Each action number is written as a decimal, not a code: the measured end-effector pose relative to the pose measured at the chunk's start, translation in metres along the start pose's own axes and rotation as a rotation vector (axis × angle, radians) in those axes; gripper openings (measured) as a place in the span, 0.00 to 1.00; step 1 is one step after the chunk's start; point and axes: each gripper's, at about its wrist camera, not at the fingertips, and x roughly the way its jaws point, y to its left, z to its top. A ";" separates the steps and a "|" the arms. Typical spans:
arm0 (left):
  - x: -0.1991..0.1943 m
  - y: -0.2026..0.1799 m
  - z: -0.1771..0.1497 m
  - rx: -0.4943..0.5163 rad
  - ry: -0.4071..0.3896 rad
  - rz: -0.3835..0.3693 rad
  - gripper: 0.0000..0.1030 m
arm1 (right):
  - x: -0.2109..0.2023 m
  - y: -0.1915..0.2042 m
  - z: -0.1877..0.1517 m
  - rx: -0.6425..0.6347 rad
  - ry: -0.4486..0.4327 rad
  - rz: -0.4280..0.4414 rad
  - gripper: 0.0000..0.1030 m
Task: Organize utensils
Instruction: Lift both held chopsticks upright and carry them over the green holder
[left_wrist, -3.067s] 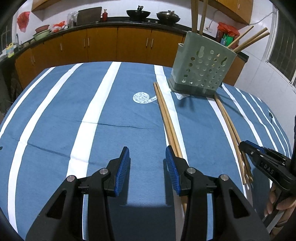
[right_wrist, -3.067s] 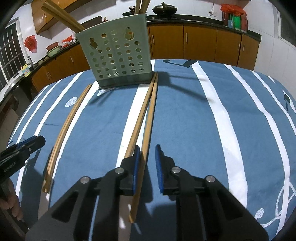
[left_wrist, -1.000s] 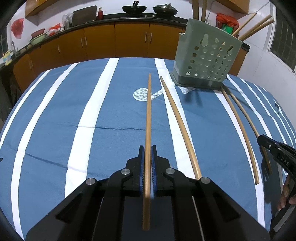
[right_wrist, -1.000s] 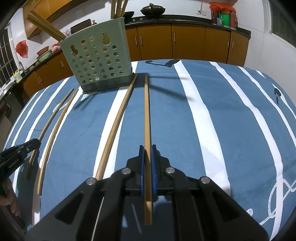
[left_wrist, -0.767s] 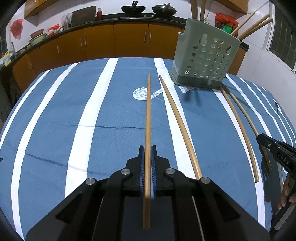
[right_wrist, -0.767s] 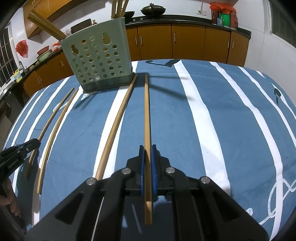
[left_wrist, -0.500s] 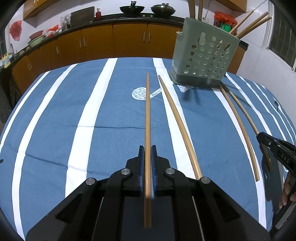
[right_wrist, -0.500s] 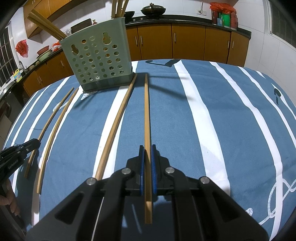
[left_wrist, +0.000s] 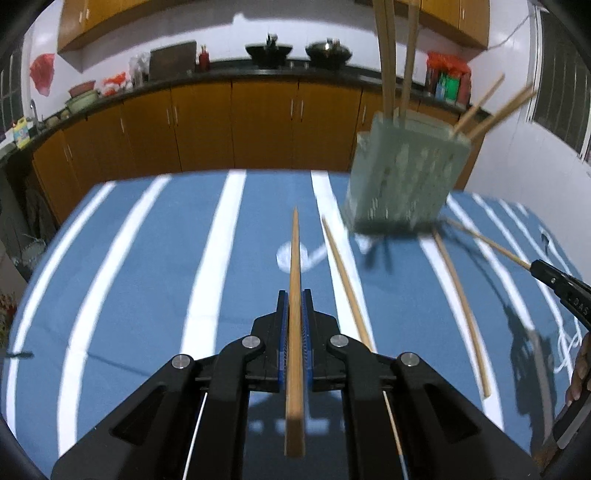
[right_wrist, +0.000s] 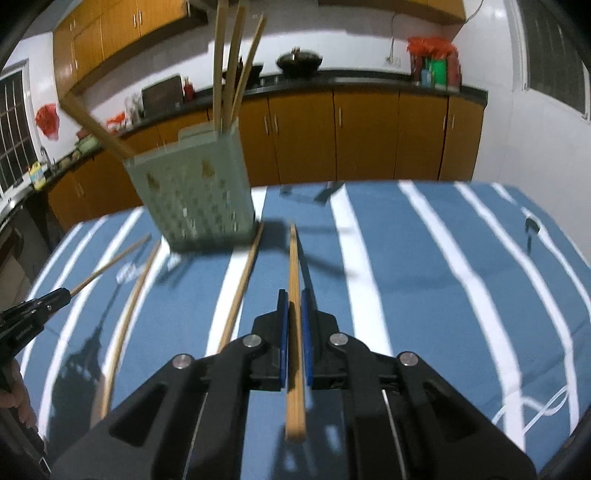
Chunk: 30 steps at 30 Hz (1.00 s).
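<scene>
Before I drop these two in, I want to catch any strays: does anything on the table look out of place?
Yes. Two loose chopsticks lie flat on the striped cloth beside the green holder, not in it. Each gripper, left and right, clamps one chopstick. Nothing looks spilled or broken.

The room was a kitchen with white walls (left_wrist: 517, 155). Orange-brown cupboards (left_wrist: 258, 125) ran along the back under a dark worktop (left_wrist: 229, 72). Two black pans (left_wrist: 271, 50) sat on it. More cupboards (right_wrist: 110, 26) hung up high. A window (right_wrist: 13, 129) showed dark outside. A blue cloth with white stripes (left_wrist: 147, 258) lay in front.
</scene>
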 end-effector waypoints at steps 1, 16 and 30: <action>-0.003 0.000 0.004 -0.002 -0.012 0.001 0.08 | -0.004 -0.001 0.004 0.002 -0.015 0.000 0.08; -0.037 0.009 0.045 -0.033 -0.152 -0.009 0.07 | -0.044 -0.003 0.044 0.010 -0.169 0.014 0.08; -0.057 0.003 0.073 -0.040 -0.224 -0.054 0.07 | -0.079 0.004 0.081 -0.016 -0.286 0.051 0.08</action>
